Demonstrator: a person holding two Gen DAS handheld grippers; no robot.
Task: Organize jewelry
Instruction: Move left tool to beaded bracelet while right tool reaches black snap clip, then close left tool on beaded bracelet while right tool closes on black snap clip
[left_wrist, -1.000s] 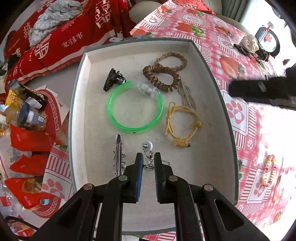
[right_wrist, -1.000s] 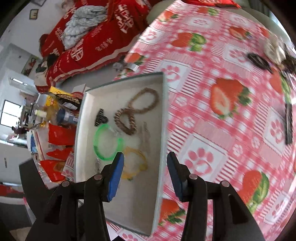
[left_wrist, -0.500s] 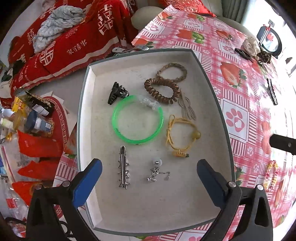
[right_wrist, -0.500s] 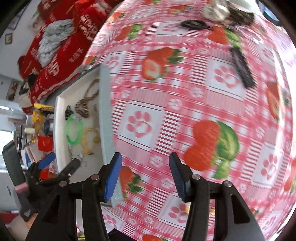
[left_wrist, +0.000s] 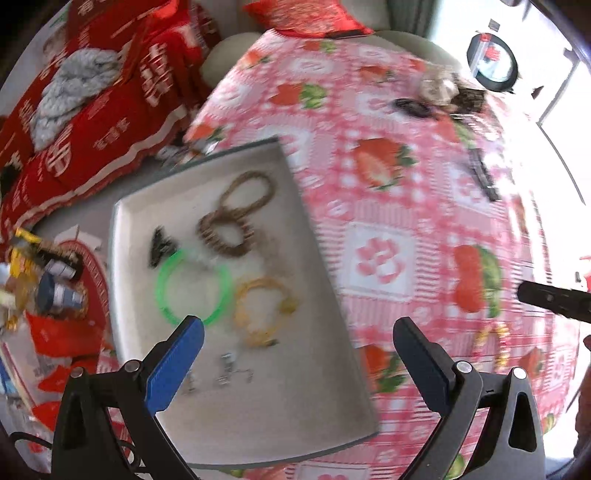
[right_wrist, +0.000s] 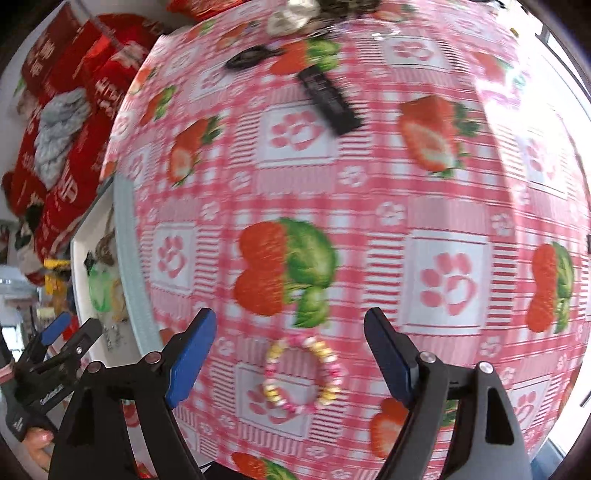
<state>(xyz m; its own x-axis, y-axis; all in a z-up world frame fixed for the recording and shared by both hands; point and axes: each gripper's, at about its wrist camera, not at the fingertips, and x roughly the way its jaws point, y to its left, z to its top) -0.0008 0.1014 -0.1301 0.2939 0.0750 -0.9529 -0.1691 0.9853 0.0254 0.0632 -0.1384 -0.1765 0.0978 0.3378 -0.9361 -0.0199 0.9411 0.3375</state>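
A white jewelry tray (left_wrist: 317, 417) lies at the table's left edge; it also shows in the right wrist view (right_wrist: 127, 236). It holds a green bangle (left_wrist: 194, 288), a yellow cord bracelet (left_wrist: 264, 310), a brown coil hair tie (left_wrist: 225, 232), a braided bracelet (left_wrist: 247, 194), a black claw clip (left_wrist: 159, 245) and silver earrings (left_wrist: 229, 369). My left gripper (left_wrist: 295, 360) is open and empty above the tray's near right part. My right gripper (right_wrist: 290, 354) is open just above a pink and yellow bead bracelet (right_wrist: 301, 373) lying on the tablecloth; the bracelet also shows in the left wrist view (left_wrist: 493, 341).
A black comb-like bar (right_wrist: 328, 99) and a dark hair clip (right_wrist: 251, 57) lie farther back on the strawberry tablecloth (right_wrist: 406, 206), with a heap of accessories (left_wrist: 439, 88) and a round mirror (left_wrist: 491, 61) at the far edge. Snack packets and bottles (left_wrist: 48, 291) lie left of the tray.
My left gripper opened, let go of the silver earrings in the tray, and swung right. My right gripper moved away from the tray, over the table, down to the bead bracelet.
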